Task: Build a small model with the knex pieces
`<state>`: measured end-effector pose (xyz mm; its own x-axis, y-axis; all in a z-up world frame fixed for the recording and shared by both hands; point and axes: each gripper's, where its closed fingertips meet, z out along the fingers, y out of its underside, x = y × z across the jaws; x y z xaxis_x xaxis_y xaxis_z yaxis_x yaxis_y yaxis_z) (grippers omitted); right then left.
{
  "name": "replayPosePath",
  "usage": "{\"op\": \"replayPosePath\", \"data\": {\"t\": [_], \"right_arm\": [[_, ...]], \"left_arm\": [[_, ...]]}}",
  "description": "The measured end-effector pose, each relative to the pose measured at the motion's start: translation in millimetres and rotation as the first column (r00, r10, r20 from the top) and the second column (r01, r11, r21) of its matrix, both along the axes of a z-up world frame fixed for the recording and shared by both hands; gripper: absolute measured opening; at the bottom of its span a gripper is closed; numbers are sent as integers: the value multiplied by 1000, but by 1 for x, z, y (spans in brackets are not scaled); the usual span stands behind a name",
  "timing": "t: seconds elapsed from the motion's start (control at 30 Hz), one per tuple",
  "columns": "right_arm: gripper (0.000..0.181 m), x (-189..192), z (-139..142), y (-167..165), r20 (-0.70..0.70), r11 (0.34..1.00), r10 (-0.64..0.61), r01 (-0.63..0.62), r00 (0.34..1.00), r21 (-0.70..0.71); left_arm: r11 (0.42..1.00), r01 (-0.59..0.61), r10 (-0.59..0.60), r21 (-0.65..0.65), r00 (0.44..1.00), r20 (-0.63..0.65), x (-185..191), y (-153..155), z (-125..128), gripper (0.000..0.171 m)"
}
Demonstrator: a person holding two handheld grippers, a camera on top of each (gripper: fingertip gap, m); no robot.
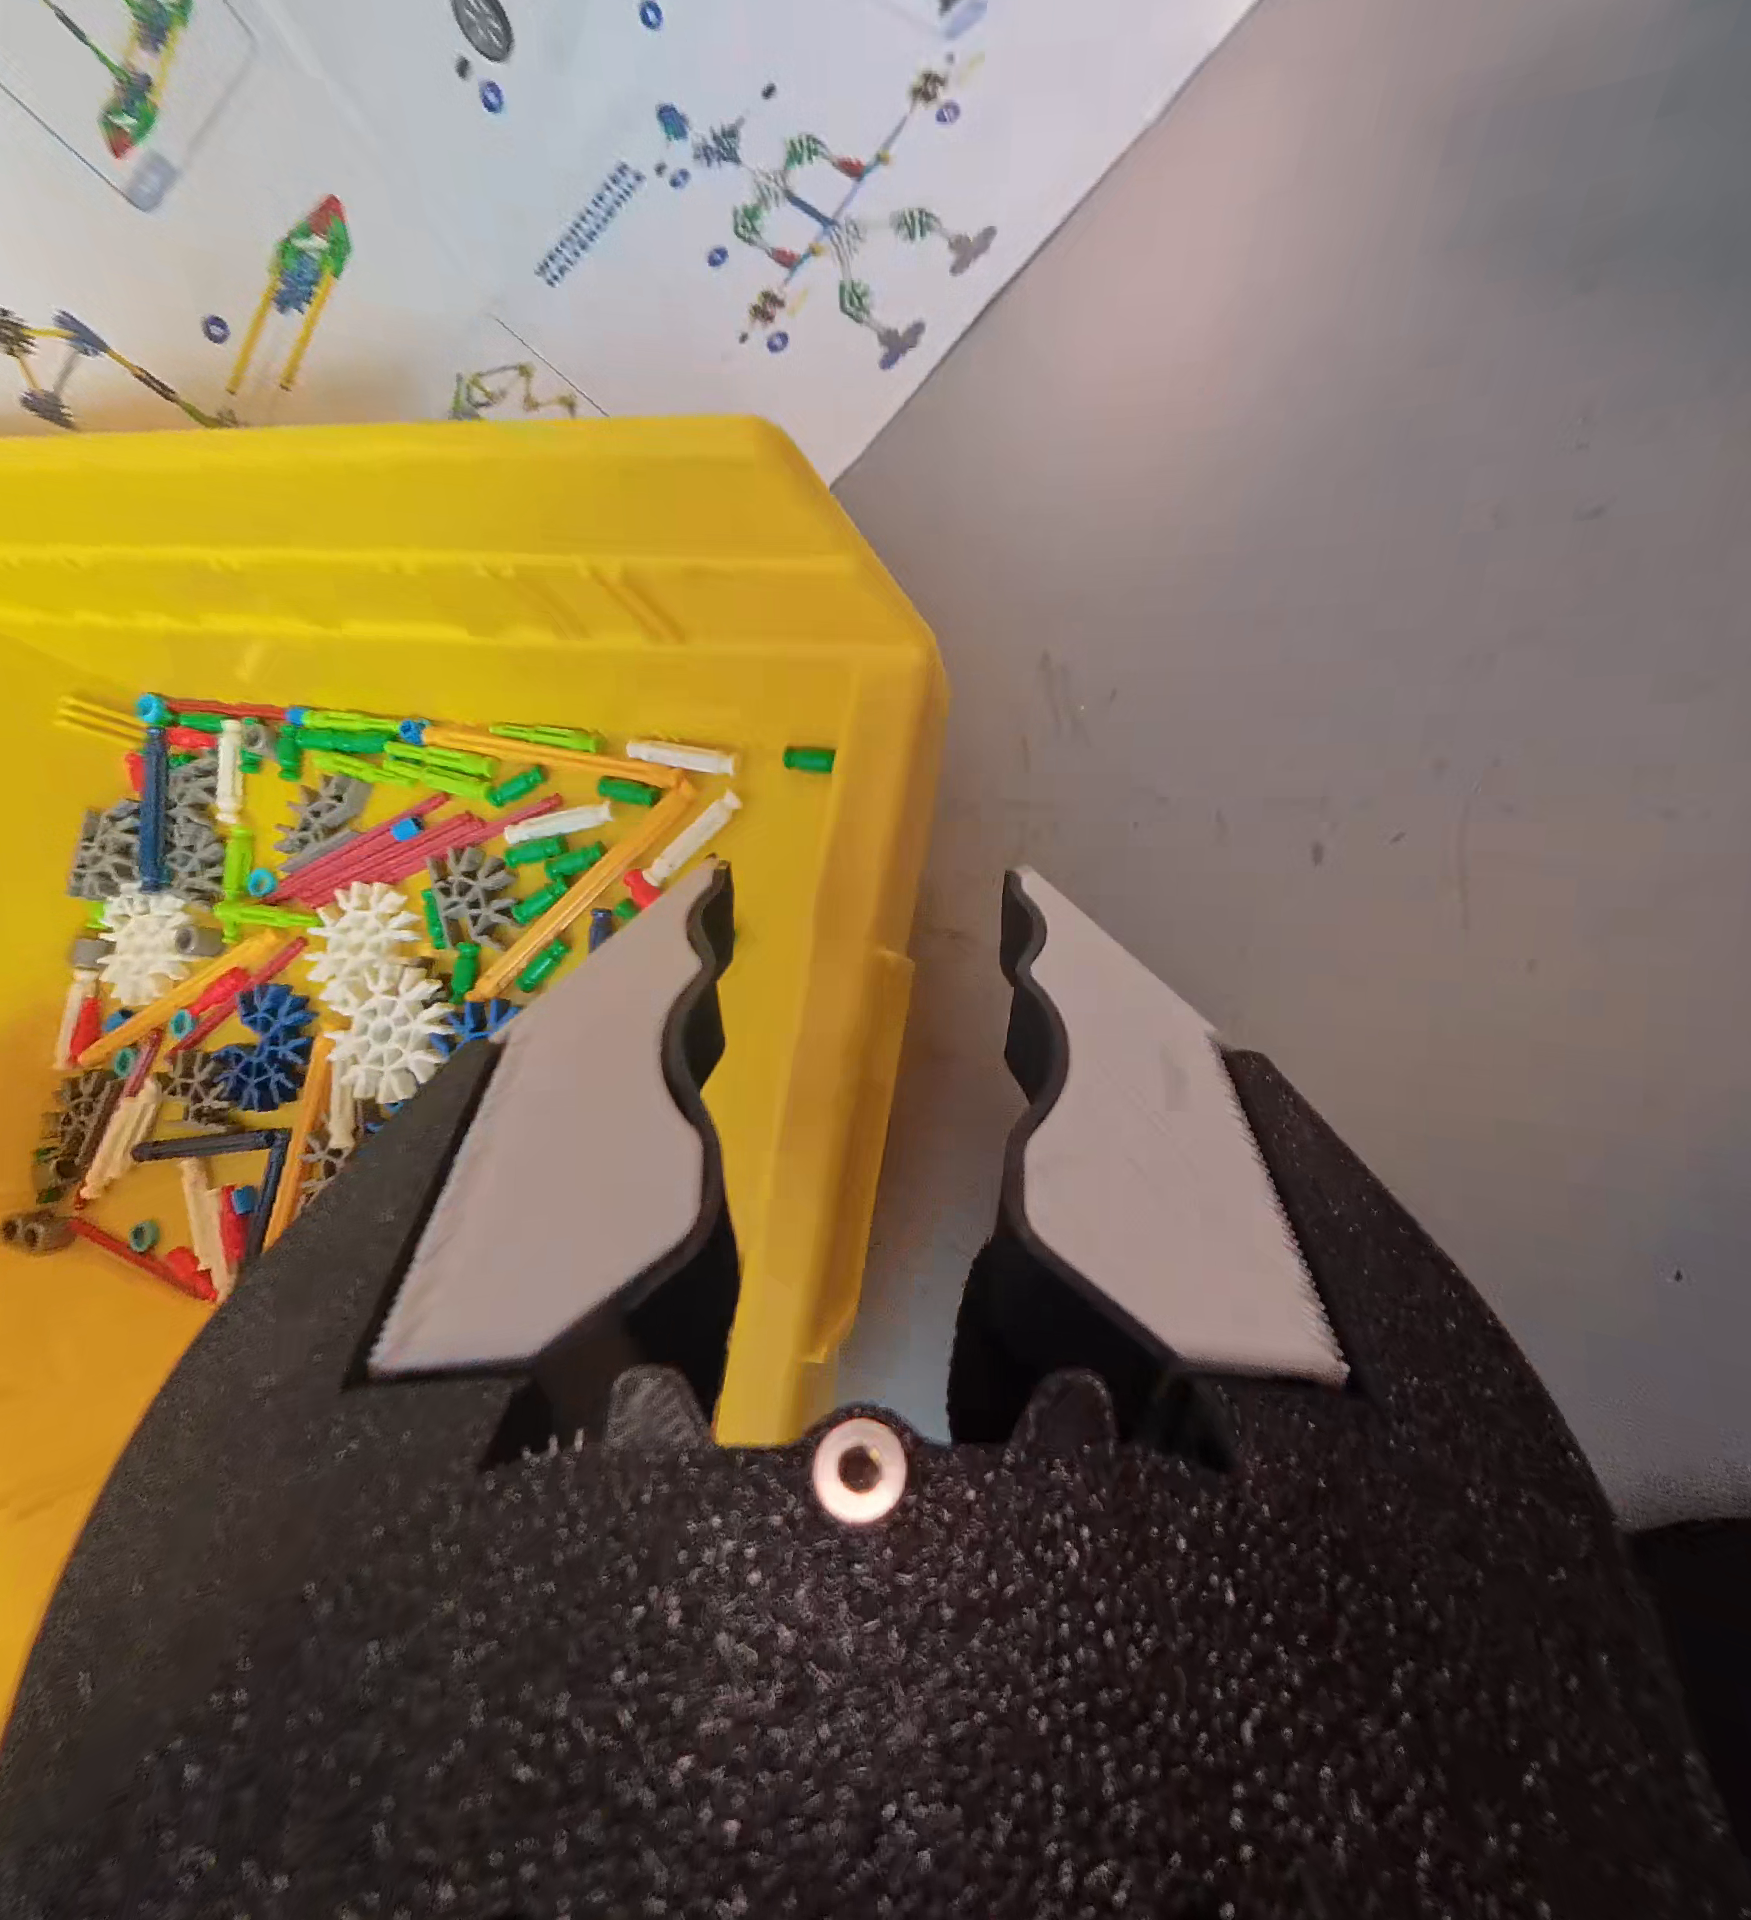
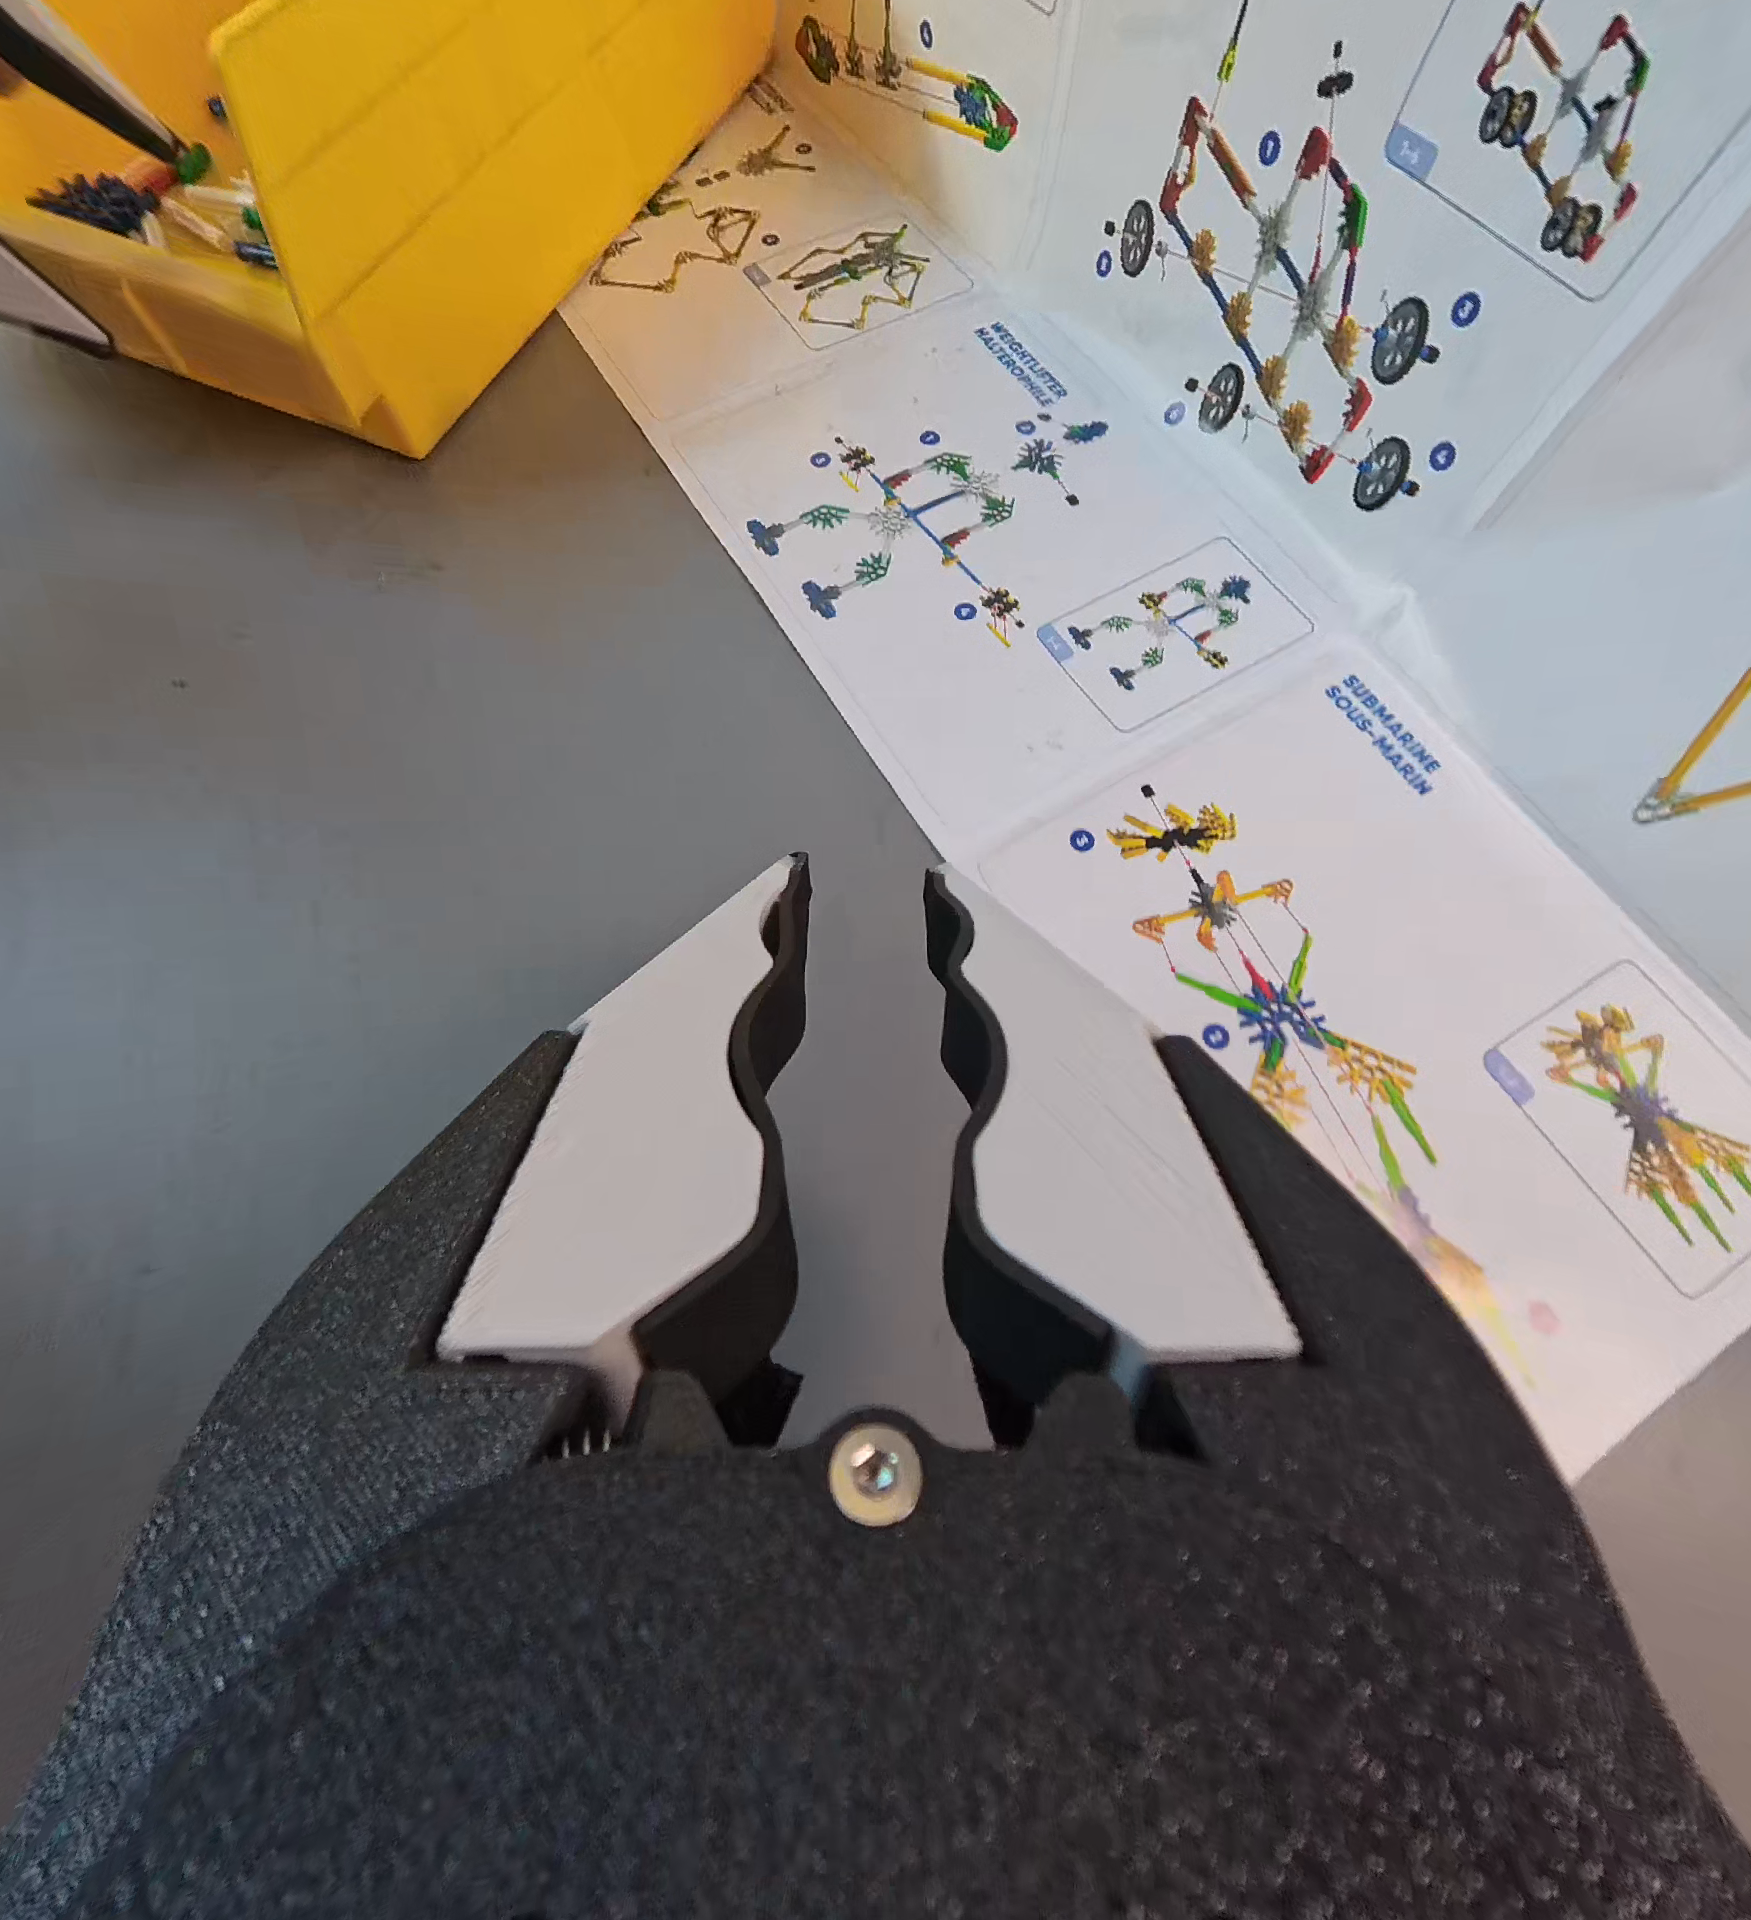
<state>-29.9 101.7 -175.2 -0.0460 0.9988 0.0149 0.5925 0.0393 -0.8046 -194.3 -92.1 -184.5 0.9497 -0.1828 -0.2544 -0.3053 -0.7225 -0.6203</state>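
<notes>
A yellow plastic bin (image 1: pixel 892 665) holds several loose construction-toy pieces: white snowflake connectors (image 1: pixel 383 1023), a blue connector (image 1: pixel 273 1029), grey connectors, and yellow, red and green rods. My left gripper (image 1: pixel 866 883) is open and empty. It straddles the bin's right wall, with the left finger over the pieces and the right finger over the grey table. My right gripper (image 2: pixel 866 873) is open and empty, low over the grey table (image 2: pixel 331 779), beside the edge of a printed instruction sheet (image 2: pixel 1214 665). The bin (image 2: pixel 455 208) lies far to its upper left.
The white instruction sheet (image 1: pixel 538 208) with coloured model pictures lies behind and right of the bin. In the right wrist view a dark finger of the left gripper (image 2: pixel 60 78) reaches into the bin near a green piece (image 2: pixel 193 161). Bare grey table (image 1: pixel 1370 623) lies right of the bin.
</notes>
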Motion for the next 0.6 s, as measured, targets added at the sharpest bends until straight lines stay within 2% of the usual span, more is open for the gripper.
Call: {"op": "replayPosePath", "data": {"t": [0.07,0.17,0.2,0.4,0.5,0.6], "right_arm": [[22,-24,-1,-3,0,1000,18,-18,1000,-2],[30,-60,-8,-3,21,1000,22,-22,1000,-12],[33,-72,-11,-3,30,999,21,-20,999,-27],[45,-120,-33,16,133,999,-28,32,991,-24],[49,-128,-44,29,193,999,-51,48,980,20],[54,-126,-56,26,258,1000,-7,1,966,24]], "left_arm": [[998,-2,2,-56,1000,0,-3,2,-16,49],[992,-10,2,-125,998,-66,-16,2,-32,34],[991,23,-29,-134,999,-45,-12,3,-35,24],[991,75,-85,-114,992,-93,-14,-3,-33,23],[989,106,-118,-101,986,-121,-11,-8,-28,23],[990,121,-130,-67,980,-152,1,-3,-17,25]]}}
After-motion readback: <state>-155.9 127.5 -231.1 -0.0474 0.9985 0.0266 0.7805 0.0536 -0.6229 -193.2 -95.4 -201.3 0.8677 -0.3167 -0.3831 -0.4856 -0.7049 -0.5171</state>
